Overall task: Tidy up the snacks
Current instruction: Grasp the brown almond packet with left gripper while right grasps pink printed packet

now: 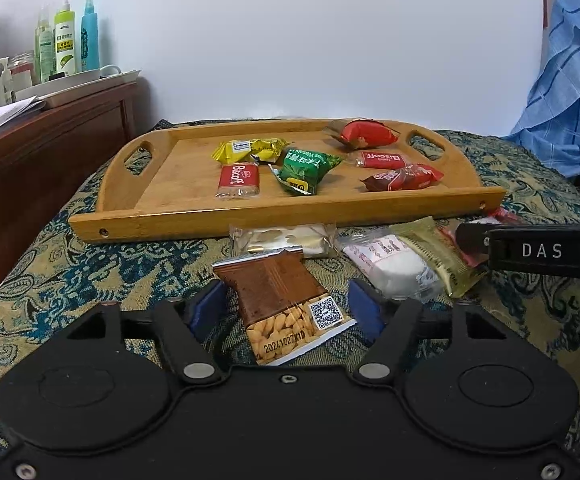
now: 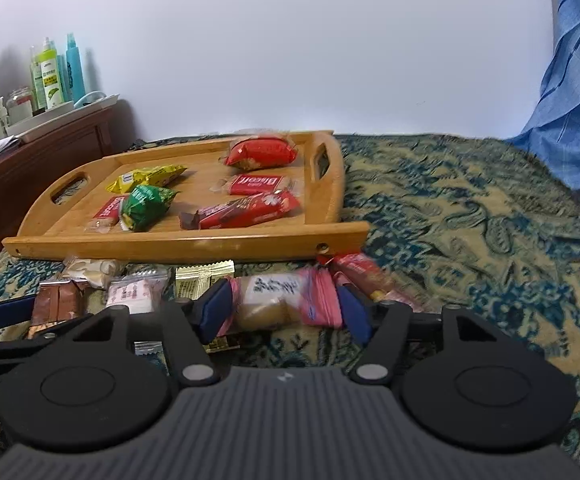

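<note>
My left gripper (image 1: 285,312) wide, straddling brown peanut packet (image 1: 279,300) on near cloth, pads clear. Packet light, crinkly, slippery; grip across mid-body. Long axis near-to-far, sealed end toward tray (image 1: 249,212). My right gripper (image 2: 285,308) wide around pink packet (image 2: 277,300), long axis left-right; contact unclear.

"Biscoff" was read on a red packet (image 1: 238,181) at the left of the wooden tray (image 1: 161,216), and again, upside down, on a second red packet (image 1: 380,159) at its right. "20241027" was printed on the brown peanut packet (image 1: 285,312) before the tray, beside a QR code. "DAS" was marked on the black bar (image 1: 542,251) right of the tray.
</note>
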